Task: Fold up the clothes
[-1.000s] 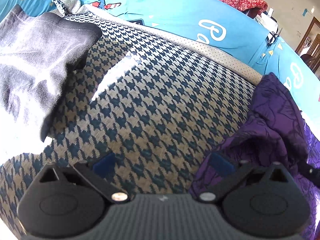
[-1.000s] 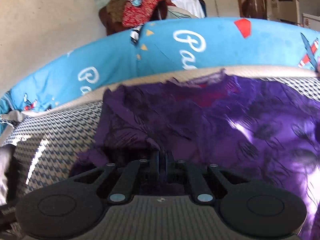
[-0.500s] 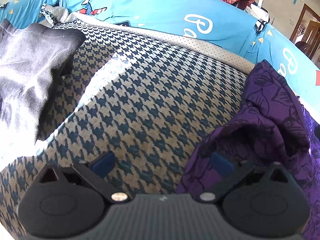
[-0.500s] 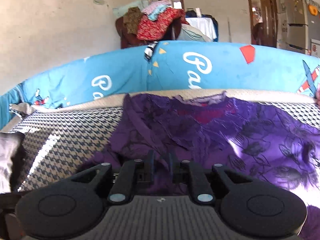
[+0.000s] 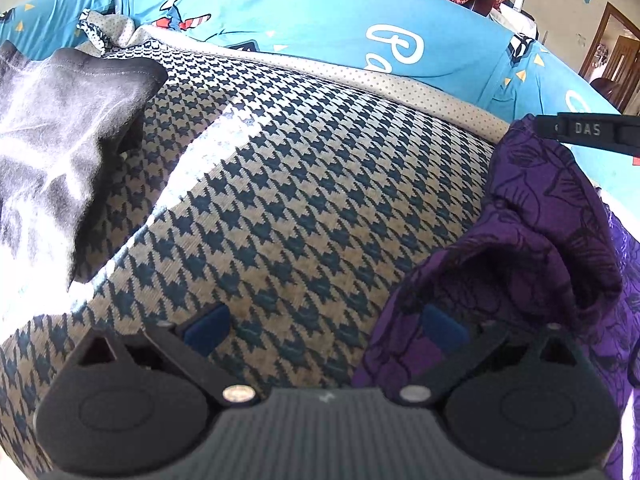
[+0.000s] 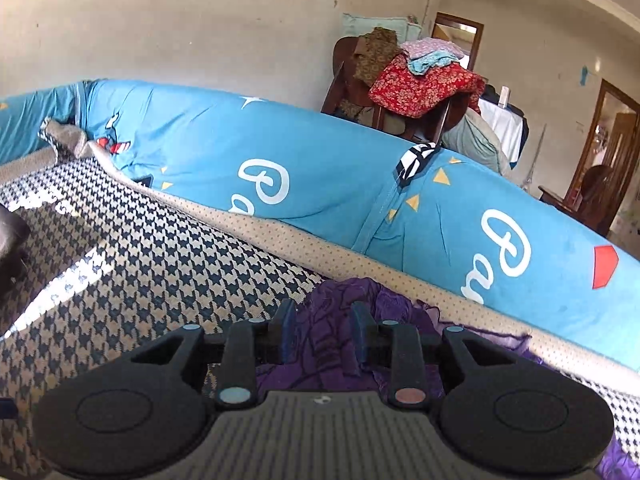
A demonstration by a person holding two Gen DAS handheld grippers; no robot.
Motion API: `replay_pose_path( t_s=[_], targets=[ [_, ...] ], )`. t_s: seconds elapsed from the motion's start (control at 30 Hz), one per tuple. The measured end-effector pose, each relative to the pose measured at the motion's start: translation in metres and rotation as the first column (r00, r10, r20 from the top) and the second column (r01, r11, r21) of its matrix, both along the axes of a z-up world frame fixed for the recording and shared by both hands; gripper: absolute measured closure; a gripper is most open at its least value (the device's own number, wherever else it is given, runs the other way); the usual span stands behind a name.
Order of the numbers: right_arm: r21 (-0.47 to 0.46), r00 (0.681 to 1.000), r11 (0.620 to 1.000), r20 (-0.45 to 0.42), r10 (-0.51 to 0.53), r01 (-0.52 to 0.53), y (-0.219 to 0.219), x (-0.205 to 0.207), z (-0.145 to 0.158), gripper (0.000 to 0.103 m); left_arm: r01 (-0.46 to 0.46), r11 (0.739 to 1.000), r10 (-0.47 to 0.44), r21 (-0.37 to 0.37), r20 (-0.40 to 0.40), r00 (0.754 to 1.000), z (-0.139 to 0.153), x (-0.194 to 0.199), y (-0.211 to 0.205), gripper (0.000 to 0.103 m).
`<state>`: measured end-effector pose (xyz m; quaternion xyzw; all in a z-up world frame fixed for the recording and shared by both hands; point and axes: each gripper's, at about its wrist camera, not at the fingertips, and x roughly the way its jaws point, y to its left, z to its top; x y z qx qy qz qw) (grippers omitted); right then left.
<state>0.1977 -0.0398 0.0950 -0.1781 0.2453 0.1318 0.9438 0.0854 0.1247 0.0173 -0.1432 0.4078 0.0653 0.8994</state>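
Garment under task: one purple floral-print fabric garment (image 5: 560,240), bunched at the right of the left wrist view, lying on the houndstooth cover; its near fold rises as an open tunnel of cloth.
Second garment: one dark grey washed-look cotton garment (image 5: 60,140), far left on the same cover, well apart from the purple one.
Left gripper (image 5: 326,326): jaws spread wide, nothing clamped; the left blue pad sits over bare houndstooth, the right pad against the purple fold's edge.
Right gripper (image 6: 322,334): jaws opening; purple cloth (image 6: 344,344) lies between the pads, contact not discernible.
Change, right view: a second ago the jaws were pinched on the purple cloth, which filled the frame; now the view is rolled, showing mostly sofa back and wall.
Change, left view: the right gripper's black body (image 5: 592,130) now enters at the far right edge; the purple fold stands higher.
Surface: one blue-and-beige houndstooth woven seat cover (image 5: 300,200).
Backing: turquoise printed cloth sofa back (image 6: 320,168).
Beyond: one dark wooden chair (image 6: 348,92) carrying a pile of clothes, topmost red floral.
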Motion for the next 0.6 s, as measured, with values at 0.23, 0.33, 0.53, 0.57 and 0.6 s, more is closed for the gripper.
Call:
replay_pose_path(
  t_s=[0.23, 0.33, 0.53, 0.57, 0.6],
  targets=[
    [-0.146, 0.998, 0.989, -0.054, 0.027, -0.035, 0.014, 0.016, -0.023, 0.082, -0.001, 1.000, 0.001, -0.008, -0.001, 1.000, 0.001, 0.001, 0.001, 0.000],
    [-0.140, 0.998, 0.990, -0.063, 0.027, -0.035, 0.013, 0.009, -0.020, 0.094, -0.004, 1.000, 0.004, -0.025, 0.001, 1.000, 0.002, 0.000, 0.003, 0.000],
    [-0.034, 0.996, 0.999, -0.077, 0.038, -0.041, 0.010, -0.004, 0.008, 0.096, -0.002, 0.998, 0.002, -0.060, 0.007, 1.000, 0.005, -0.006, 0.008, 0.000],
    [-0.008, 0.996, 0.999, -0.074, 0.044, -0.044, 0.011, -0.005, 0.016, 0.096, 0.001, 0.998, 0.000, -0.061, 0.010, 1.000, 0.006, -0.007, 0.008, 0.000],
    [0.014, 0.997, 0.999, -0.067, 0.046, -0.046, 0.013, -0.005, 0.024, 0.096, 0.004, 0.998, -0.003, -0.062, 0.014, 1.000, 0.007, -0.009, 0.009, 0.000]
  ],
)
